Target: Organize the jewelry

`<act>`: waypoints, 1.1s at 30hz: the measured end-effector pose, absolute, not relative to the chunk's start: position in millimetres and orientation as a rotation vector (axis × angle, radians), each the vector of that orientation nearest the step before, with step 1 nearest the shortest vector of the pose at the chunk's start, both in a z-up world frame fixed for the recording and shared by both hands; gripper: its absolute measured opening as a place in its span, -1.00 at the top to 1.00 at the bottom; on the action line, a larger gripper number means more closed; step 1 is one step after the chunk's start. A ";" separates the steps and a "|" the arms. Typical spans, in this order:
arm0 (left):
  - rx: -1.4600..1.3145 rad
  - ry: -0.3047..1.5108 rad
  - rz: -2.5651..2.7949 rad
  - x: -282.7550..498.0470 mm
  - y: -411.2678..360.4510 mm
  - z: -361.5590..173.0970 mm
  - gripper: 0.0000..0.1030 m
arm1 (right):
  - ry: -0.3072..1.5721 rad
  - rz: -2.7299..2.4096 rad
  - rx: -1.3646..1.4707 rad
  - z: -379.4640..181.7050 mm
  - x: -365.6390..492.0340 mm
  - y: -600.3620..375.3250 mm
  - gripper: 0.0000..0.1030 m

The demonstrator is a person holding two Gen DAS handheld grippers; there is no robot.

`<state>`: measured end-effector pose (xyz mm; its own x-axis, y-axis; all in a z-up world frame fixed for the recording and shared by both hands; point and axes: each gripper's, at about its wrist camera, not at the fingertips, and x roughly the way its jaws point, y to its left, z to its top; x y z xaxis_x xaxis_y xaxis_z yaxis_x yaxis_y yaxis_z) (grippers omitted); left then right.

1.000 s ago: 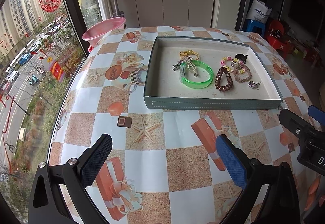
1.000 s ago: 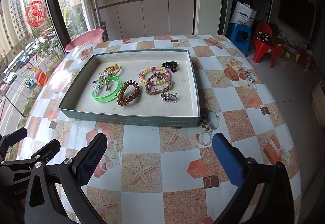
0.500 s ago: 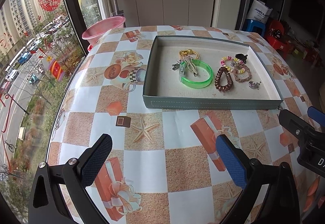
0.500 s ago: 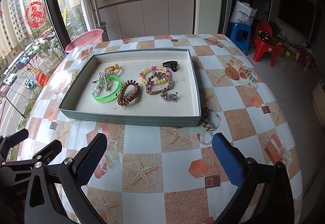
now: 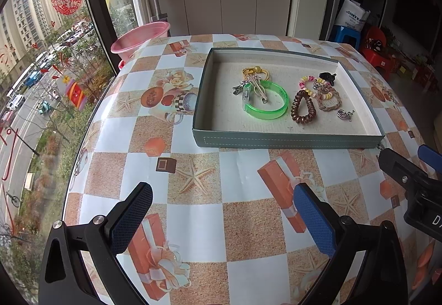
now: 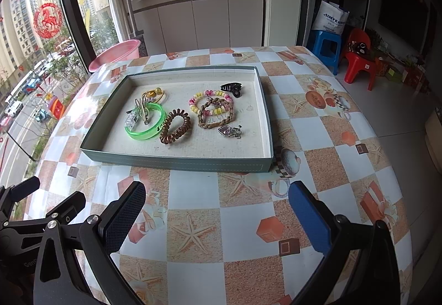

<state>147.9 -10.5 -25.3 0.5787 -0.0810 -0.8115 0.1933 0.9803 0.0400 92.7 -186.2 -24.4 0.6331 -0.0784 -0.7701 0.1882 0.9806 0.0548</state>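
Covering most of both views, table (image 5: 193,211) w/ checkered starfish-and-gift cloth. Shallow grey-green tray (image 5: 287,139) sits on it toward the far side, jewelry all inside. Pink basin (image 5: 141,38) shows past the table's far-left edge. Left gripper (image 5: 221,219) hangs over the near cloth, fingers spread wide, nothing between them; right gripper (image 6: 218,218) same, spread and empty, well short of the tray. In the tray: green bangle (image 6: 146,122) at left w/ metal clips lying across it, gold ring piece just behind. Brown coil hair tie (image 6: 175,130) touches the bangle's right side. Beaded bracelet (image 6: 210,100) overlaps a braided brown one. Black hair claw (image 6: 232,88) near the back-right corner. Small heart charm (image 6: 229,131) in front.
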 end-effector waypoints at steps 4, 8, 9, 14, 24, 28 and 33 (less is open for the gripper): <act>0.130 0.940 -0.160 147.8 -10.8 -25.4 -1.00 | 0.872 -0.152 0.134 -23.8 92.5 -186.6 -0.99; 0.131 0.941 -0.161 147.7 -11.2 -25.8 -1.00 | 0.872 -0.151 0.134 -24.2 92.6 -186.7 -0.99; 0.131 0.941 -0.162 147.8 -11.1 -25.8 -1.00 | 0.873 -0.152 0.134 -24.5 92.8 -186.5 -0.99; 0.130 0.942 -0.163 147.6 -11.1 -25.8 -1.00 | 0.873 -0.152 0.135 -25.0 93.1 -186.4 -0.99; 0.130 0.942 -0.163 147.4 -11.6 -25.7 -1.00 | 0.873 -0.154 0.137 -25.0 93.0 -186.7 -0.99; 0.133 0.943 -0.164 147.2 -12.2 -26.3 -1.00 | 0.874 -0.155 0.137 -25.5 93.0 -186.7 -0.99; 0.134 0.944 -0.165 146.7 -12.9 -26.9 -1.00 | 0.874 -0.155 0.138 -25.9 93.0 -186.8 -0.99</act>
